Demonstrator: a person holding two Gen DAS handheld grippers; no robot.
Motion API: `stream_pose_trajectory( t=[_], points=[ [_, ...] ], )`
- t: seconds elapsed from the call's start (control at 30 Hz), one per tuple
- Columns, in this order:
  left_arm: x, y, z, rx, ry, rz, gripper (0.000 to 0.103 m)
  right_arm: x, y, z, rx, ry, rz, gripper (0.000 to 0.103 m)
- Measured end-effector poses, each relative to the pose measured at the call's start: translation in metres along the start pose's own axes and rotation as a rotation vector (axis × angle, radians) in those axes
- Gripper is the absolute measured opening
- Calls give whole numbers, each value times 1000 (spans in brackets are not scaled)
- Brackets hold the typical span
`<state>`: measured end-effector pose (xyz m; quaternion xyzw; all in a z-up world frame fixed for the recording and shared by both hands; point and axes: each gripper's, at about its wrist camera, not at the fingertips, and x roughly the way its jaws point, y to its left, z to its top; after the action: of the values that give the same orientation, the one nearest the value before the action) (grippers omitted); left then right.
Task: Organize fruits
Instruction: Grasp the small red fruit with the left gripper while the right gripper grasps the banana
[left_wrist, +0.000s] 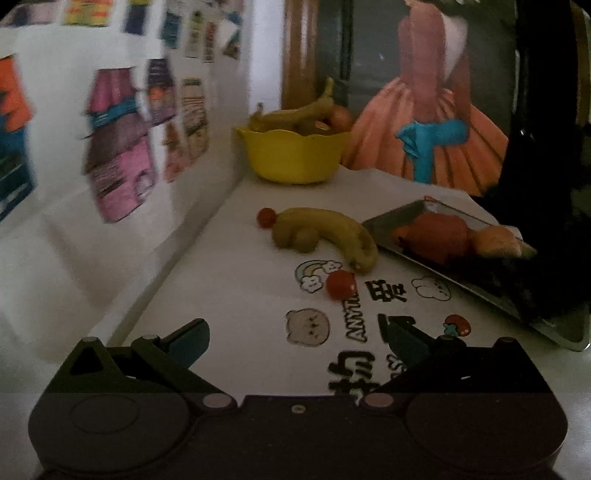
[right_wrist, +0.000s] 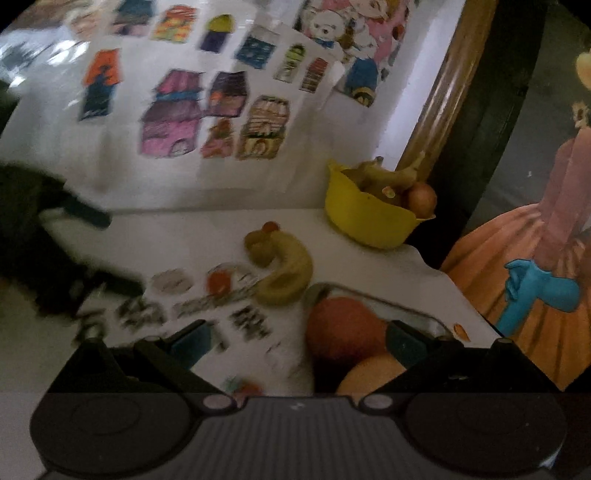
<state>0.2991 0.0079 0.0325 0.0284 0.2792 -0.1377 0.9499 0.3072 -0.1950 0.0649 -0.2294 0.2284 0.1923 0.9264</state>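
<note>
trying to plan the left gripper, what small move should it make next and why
Probably ease the left gripper forward toward the small red fruit just ahead. Its jaws are open and empty, and that fruit lies loose on the table, nearer than the banana and well short of the yellow bowl.

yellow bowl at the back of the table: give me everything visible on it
The yellow bowl looks like smooth matte plastic, with a wavy, scalloped rim and rounded walls. It stands upright on the white table, in the far corner beside the wall and in front of a wooden frame. It holds bananas, one stem pointing up, and a round orange-red fruit against the rim. Nothing outside appears to touch it; neither gripper is near.
</note>
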Motion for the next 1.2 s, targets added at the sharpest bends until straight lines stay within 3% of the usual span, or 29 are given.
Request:
stream_pose_trajectory(
  t=[0.13, 0.27, 0.43, 0.57, 0.77, 0.9, 1.13, 1.2],
  points=[
    [17, -5, 10, 23, 13, -17, 102, 40, -31, 22, 42, 45, 98, 103],
    [32, -8, 15, 45, 33, -38, 102, 81, -35, 37, -12, 106, 159, 98],
    [46, -9, 17, 55, 48, -55, 97, 113, -25, 44, -96, 170, 162, 90],
    [51, -9, 21, 44, 48, -77, 91, 128, -27, 47, -87, 191, 162, 83],
    [58, -6, 23, 14, 62, -81, 71, 142, -24, 51, -94, 222, 174, 71],
    [61, -1, 25, -20, 64, -88, 56, 149, -19, 55, -100, 259, 191, 68],
    [66, -2, 26, -34, 63, -135, 40, 151, -17, 55, -76, 270, 201, 59],
    [66, -4, 26, -27, 63, -143, 27, 150, -17, 55, -68, 271, 198, 57]
  ],
)
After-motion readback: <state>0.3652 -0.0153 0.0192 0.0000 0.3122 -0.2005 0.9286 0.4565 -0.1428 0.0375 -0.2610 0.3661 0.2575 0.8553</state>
